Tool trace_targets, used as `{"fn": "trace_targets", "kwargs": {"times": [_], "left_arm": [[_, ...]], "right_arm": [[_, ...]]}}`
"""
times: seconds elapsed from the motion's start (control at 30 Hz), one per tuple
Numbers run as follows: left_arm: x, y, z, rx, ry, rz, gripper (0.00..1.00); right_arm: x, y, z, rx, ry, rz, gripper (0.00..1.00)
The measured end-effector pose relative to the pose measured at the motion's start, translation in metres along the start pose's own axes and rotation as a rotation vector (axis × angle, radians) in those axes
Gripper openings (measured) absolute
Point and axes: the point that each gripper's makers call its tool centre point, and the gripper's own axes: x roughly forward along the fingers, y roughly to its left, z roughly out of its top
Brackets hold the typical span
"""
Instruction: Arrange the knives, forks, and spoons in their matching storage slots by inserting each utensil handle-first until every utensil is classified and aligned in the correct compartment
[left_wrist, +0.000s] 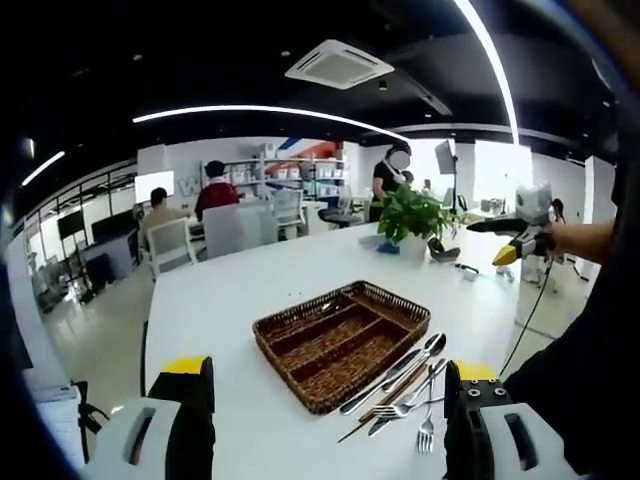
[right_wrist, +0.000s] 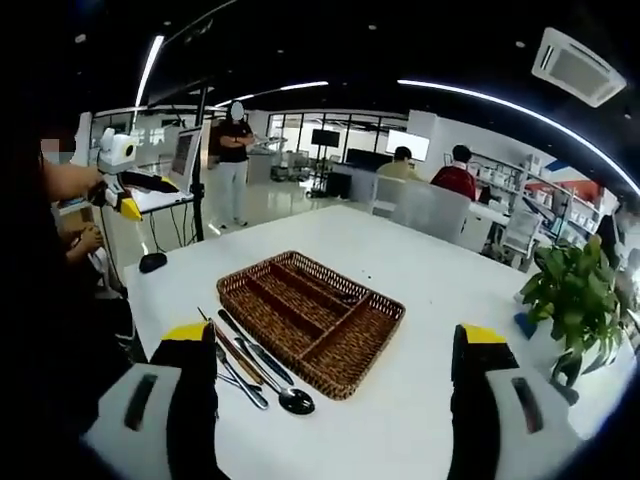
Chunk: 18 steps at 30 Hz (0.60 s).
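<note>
A brown wicker tray with long compartments lies on the white table. Beside its near right corner sits a loose pile of utensils, with a spoon and a fork on top. My left gripper hangs open above the table's near edge, holding nothing. In the right gripper view the tray is in the middle and the utensils lie at its left corner, a spoon nearest. My right gripper is open and holds nothing. Each gripper shows in the other's view, held up off to the side.
A potted plant stands at the table's far end with small dark items near it. A black mouse lies near the table corner. Chairs, desks, shelves and several people are in the office behind.
</note>
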Motion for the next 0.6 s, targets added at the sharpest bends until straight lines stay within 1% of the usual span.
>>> {"fn": "trace_targets", "kwargs": {"times": [0.2, 0.47, 0.6], "left_arm": [[0.0011, -0.0026, 0.0002, -0.003, -0.001, 0.003, 1.0], [-0.0006, -0.005, -0.0003, -0.005, 0.004, 0.006, 1.0], [0.0025, -0.005, 0.0015, 0.005, 0.009, -0.002, 1.0]], "right_arm": [[-0.0018, 0.0031, -0.0042, 0.009, 0.003, 0.001, 0.99], [-0.0024, 0.0051, -0.0029, 0.006, -0.001, 0.003, 0.99], [-0.0022, 0.0056, -0.0045, 0.01, 0.0, 0.004, 0.99]]}}
